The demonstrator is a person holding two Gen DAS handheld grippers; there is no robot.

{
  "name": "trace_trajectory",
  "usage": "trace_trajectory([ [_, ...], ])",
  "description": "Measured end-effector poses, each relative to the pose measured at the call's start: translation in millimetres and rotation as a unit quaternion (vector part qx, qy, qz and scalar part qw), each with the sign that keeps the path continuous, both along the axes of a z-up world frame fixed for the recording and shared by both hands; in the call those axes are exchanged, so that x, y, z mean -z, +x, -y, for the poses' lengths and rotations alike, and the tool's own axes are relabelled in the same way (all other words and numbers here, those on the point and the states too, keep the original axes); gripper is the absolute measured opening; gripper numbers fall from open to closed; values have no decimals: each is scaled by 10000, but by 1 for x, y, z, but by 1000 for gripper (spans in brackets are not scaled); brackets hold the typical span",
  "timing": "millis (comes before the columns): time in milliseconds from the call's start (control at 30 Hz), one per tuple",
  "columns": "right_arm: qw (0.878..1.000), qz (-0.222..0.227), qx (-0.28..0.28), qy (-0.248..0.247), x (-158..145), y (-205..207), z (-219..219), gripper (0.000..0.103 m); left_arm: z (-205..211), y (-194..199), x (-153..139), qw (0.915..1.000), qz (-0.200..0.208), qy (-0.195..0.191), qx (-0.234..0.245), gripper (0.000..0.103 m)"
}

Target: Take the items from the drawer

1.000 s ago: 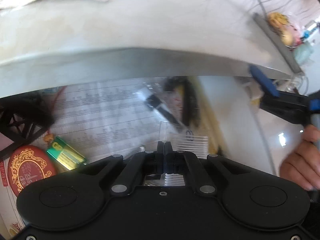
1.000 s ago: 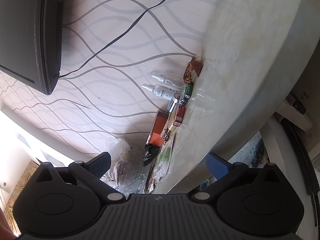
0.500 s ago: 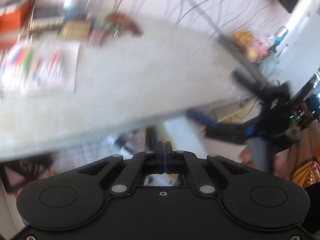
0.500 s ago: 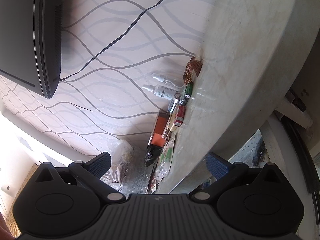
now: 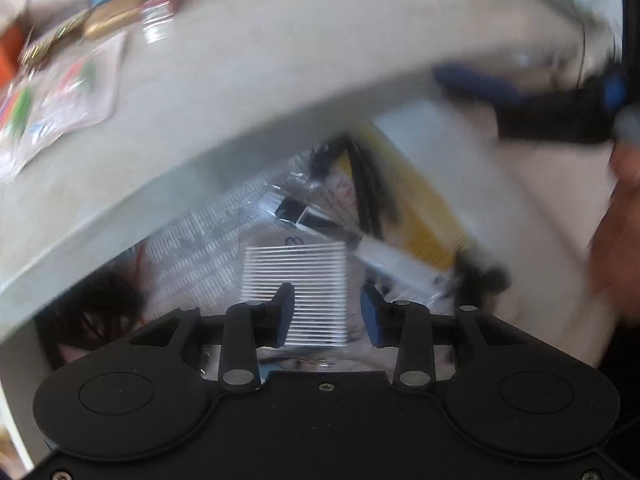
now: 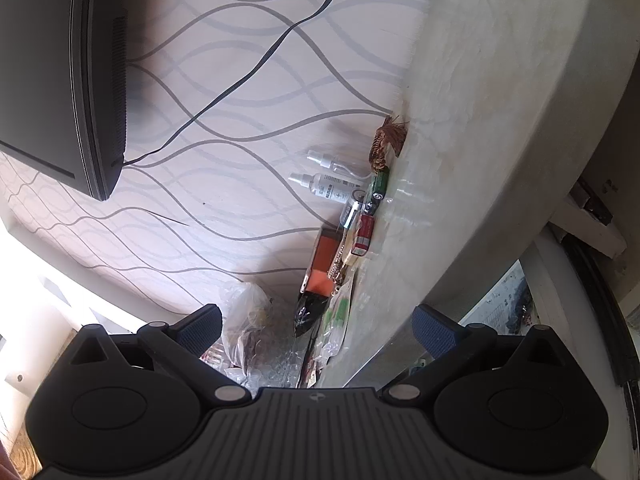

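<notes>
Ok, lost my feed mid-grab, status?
Left hand-held gripper open over cotton swab pack in drawer. Right hand-held gripper open, empty. Countertop edge overhangs drawer.

Daylight scene, one view smearing with motion blur, the other staying sharp.
Bright daylight is glaring off the pale marble-look tabletop [image 6: 472, 128]; the left wrist view is blurring heavily toward its edges, while fisheye distortion is bending the grey wavy-patterned wall [image 6: 240, 120].

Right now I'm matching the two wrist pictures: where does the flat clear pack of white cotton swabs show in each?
Left wrist: the flat clear pack of white cotton swabs lies low centre in the open drawer, just ahead of the open left gripper.
Right wrist: not in it.
Shared landmark: the pale marble countertop, with the small batteries near the wall.
</notes>
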State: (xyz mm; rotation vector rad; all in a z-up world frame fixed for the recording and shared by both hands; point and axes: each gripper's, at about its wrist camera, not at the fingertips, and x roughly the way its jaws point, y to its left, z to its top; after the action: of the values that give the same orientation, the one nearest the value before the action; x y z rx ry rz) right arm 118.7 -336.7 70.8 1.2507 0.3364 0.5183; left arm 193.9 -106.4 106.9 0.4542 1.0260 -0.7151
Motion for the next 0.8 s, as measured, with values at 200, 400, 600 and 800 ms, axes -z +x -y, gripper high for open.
trace_trajectory([
  [200, 10000, 10, 7, 3, 0, 0, 0, 103, 35, -25, 17, 9956, 504, 662, 439, 73],
  [400, 10000, 15, 8, 29, 0, 2, 1, 103, 44, -21, 41, 9909, 611, 1177, 225, 72],
  [600, 10000, 20, 9, 54, 1, 4, 1, 103, 30, -9, 42, 9928, 535, 1073, -46, 34],
  [800, 10000, 25, 10, 80, 2, 5, 2, 103, 11, -4, 25, 9952, 667, 705, -117, 9],
])
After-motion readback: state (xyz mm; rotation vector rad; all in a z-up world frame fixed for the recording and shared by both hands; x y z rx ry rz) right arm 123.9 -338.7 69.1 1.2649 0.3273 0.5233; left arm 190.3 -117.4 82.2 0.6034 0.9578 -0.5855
